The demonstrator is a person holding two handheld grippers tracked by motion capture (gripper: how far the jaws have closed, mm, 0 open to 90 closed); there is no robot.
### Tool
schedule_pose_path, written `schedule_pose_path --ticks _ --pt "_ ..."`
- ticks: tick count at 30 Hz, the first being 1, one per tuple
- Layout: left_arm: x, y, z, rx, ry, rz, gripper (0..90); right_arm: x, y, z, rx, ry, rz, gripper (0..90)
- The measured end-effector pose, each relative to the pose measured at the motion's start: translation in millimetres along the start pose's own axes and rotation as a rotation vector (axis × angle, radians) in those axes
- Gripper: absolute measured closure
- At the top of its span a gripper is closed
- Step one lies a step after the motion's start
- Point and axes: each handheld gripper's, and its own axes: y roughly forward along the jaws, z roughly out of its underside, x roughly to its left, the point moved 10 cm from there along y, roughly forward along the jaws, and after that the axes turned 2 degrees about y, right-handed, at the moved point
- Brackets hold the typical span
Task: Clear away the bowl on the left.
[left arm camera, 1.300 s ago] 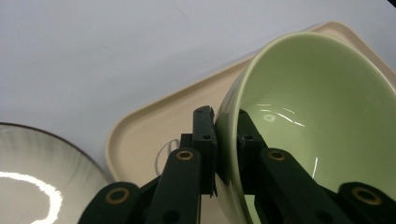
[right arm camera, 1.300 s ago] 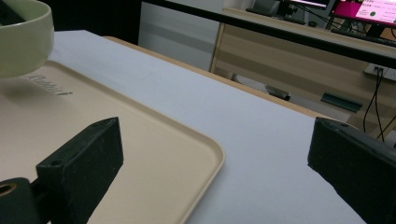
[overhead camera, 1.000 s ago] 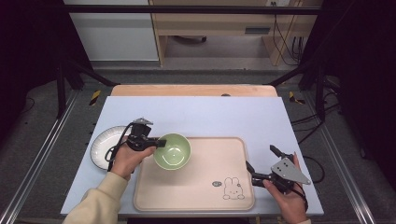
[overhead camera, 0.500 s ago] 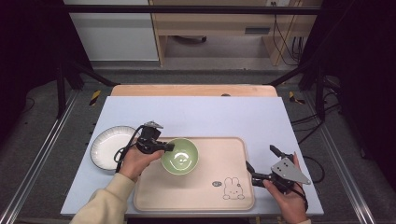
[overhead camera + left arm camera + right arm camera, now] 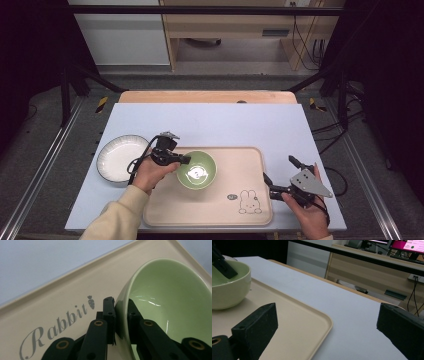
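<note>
A light green bowl [image 5: 196,170] sits on the left part of the beige tray [image 5: 245,165]. My left gripper [image 5: 183,160] is shut on the bowl's left rim. In the left gripper view one jaw is outside and one inside the bowl wall [image 5: 172,292], pinching it just above the tray [image 5: 57,300] with its "Rabbit" print. My right gripper [image 5: 279,170] hovers at the tray's right edge, open with nothing between its jaws. The right gripper view has the bowl [image 5: 227,292] far left on the tray [image 5: 294,322], and my right gripper [image 5: 329,327] stands wide.
A white plate [image 5: 121,157] lies on the pale blue table [image 5: 225,125] just left of the tray. A rabbit drawing [image 5: 247,201] marks the tray's near right corner. Dark frame rails run along both table sides; a wooden bench stands behind.
My left gripper has carried the green bowl a little to the right and nearer, further onto the tray. The right gripper has stayed put.
</note>
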Motion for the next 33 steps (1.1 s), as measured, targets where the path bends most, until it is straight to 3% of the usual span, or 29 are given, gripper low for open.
schedule_pose_path --ticks 16,20,24,33 --pt "5.6 3.9 4.8 0.025 -0.018 0.004 82.3 0.5 0.0 0.3 0.002 -0.001 -0.004 3.6" --pt "7.5 4.1 6.9 0.042 -0.013 0.004 82.7 0.9 0.6 0.8 0.005 -0.001 -0.006 3.6" --pt "11.7 4.2 9.6 0.057 -0.001 -0.027 83.4 1.3 0.1 0.5 0.005 0.000 -0.008 3.6" --pt "8.4 4.2 7.9 0.064 0.013 -0.017 83.2 0.8 1.0 1.0 0.006 0.000 -0.007 3.6"
